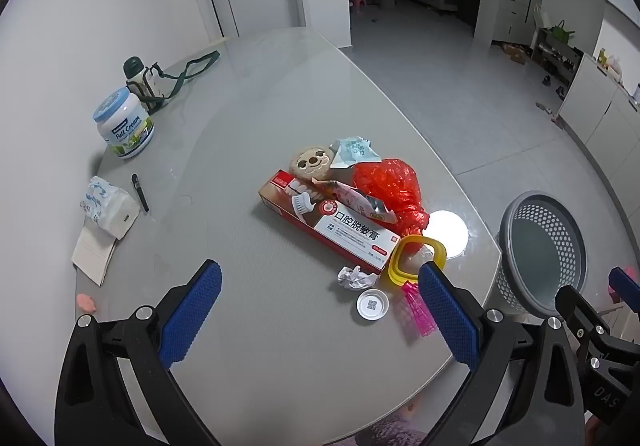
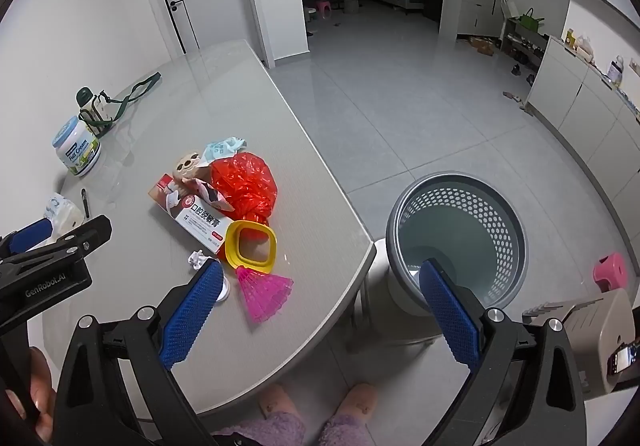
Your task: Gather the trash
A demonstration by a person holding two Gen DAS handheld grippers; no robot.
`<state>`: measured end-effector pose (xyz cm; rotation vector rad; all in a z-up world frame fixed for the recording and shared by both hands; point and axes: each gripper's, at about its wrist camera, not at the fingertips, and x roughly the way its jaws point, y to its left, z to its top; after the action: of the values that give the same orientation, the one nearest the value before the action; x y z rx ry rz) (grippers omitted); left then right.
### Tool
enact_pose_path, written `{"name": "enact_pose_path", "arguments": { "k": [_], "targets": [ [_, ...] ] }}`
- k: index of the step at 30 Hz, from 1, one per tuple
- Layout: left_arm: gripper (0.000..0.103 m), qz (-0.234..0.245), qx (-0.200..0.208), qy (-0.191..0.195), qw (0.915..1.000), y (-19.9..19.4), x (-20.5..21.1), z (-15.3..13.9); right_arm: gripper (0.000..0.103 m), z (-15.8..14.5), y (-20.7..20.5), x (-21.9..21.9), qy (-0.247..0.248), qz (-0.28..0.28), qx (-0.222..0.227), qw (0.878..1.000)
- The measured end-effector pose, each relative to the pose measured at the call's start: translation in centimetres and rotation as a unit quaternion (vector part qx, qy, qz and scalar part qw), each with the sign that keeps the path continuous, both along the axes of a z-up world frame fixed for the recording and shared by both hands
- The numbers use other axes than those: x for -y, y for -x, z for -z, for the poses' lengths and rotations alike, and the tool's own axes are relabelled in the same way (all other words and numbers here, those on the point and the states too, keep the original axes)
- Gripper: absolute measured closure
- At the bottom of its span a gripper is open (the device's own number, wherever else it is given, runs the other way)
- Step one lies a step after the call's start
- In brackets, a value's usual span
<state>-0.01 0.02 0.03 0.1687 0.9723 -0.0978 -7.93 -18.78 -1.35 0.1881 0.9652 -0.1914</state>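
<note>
Both left tongs (image 1: pixel 320 310) and right tongs (image 2: pixel 320 310) released, gaping wide, grasping nothing. Trash heaped on the counter (image 1: pixel 240 126) near the gray basket (image 2: pixel 456 238). One toothpaste box (image 1: pixel 328 224): light, stiff, best pinched across its narrow sides. One red bag (image 1: pixel 390 186): soft, slippery, likely best gathered at the knot. One paper wad (image 1: pixel 354 277), one pink fan (image 2: pixel 266 292), one yellow ring (image 2: pixel 251 246), one white lid (image 1: pixel 373 305): all likely light.
</note>
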Motion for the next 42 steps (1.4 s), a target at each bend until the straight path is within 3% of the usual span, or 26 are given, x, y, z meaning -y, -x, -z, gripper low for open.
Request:
{"name": "enact_pose_path", "arguments": {
  "k": [42],
  "targets": [
    [0.006, -0.011, 0.012, 0.008, 0.9998, 0.6, -1.6, -1.0, 0.009, -0.8, 0.0, -1.2, 0.008, -0.009, 0.011, 1.000]
  ]
}}
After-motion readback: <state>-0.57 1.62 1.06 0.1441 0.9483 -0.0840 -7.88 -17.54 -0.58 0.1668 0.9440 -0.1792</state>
